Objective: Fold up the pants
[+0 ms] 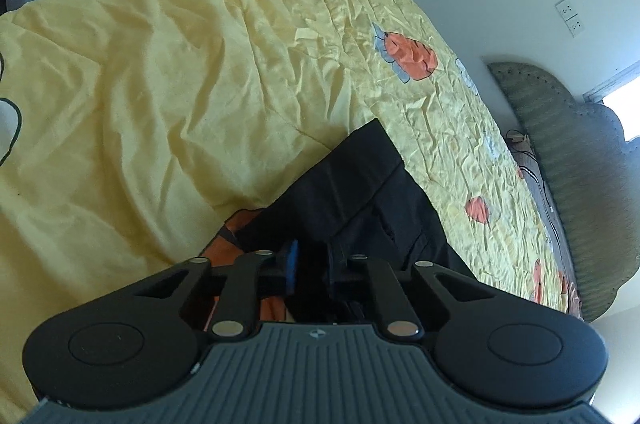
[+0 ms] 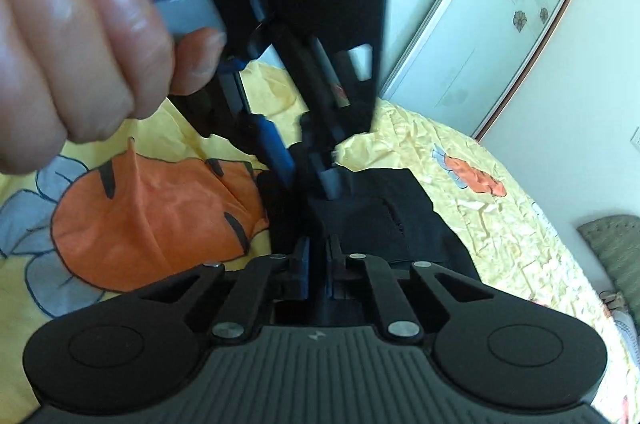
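The black pants (image 1: 360, 196) lie on a yellow bedspread (image 1: 160, 84) and run away from my left gripper (image 1: 312, 264). Its blue-padded jaws are close together with black cloth between them. In the right wrist view the pants (image 2: 380, 208) lie just ahead of my right gripper (image 2: 318, 260), whose jaws are also closed on black cloth. The left gripper (image 2: 308, 164) shows there too, held in a hand (image 2: 80, 44), its fingertips pinching the pants a little beyond the right gripper.
The bedspread (image 2: 500, 244) has orange flower prints (image 2: 152, 216). A green padded headboard (image 1: 568, 192) stands at the right. A white wardrobe door (image 2: 480, 24) and a wall socket (image 1: 570, 16) are behind the bed.
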`<state>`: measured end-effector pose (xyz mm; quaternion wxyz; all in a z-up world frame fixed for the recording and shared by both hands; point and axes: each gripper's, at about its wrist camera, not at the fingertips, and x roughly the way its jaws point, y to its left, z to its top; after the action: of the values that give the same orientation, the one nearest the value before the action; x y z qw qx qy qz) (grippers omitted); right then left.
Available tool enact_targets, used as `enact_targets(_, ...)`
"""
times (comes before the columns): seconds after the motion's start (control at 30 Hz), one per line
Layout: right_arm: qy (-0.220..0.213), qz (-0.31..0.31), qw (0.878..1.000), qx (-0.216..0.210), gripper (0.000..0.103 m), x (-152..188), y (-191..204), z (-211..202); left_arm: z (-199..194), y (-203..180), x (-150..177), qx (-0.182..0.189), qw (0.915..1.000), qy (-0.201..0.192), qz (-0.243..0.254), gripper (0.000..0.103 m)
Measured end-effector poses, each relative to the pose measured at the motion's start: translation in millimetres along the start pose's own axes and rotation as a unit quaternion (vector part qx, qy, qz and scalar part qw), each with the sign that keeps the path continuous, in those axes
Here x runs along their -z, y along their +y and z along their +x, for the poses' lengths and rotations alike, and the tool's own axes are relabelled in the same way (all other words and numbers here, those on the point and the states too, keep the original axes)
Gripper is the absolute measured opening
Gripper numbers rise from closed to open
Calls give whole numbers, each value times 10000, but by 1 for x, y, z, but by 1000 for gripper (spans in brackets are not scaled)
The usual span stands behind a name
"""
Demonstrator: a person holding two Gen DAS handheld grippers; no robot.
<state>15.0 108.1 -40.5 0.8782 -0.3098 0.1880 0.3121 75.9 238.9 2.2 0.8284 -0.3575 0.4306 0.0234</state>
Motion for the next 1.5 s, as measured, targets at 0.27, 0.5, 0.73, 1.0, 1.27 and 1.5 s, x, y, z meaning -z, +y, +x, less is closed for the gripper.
enact_targets(0.27,187,338,9982,-468,5,0,-5,-1,-17,0,16,-214,9986,-273,402,10)
enact_targets(0.5,-116,1328,9897,-517,8,19,-51,-57,-13,-6,19,-505,9956,-313,730,18)
enact_targets(0.73,449,3107,9422,1173,9,135,-138,-151,-42,-32,28,-1056,9828,-917,1204,26)
enact_targets(1.0,814,5378,7892,2851,10,310,-196,-267,-6,-138,98,-365,9604,-568,2702,35)
enact_targets(1.27,-909,6781,6098,4001,82,391,-170,-418,42,-223,207,482,9101,274,4106,48)
enact_targets(1.5,-1430,7657,5489,3032,81,435,-162,-413,70,-260,283,699,8595,568,5031,52)
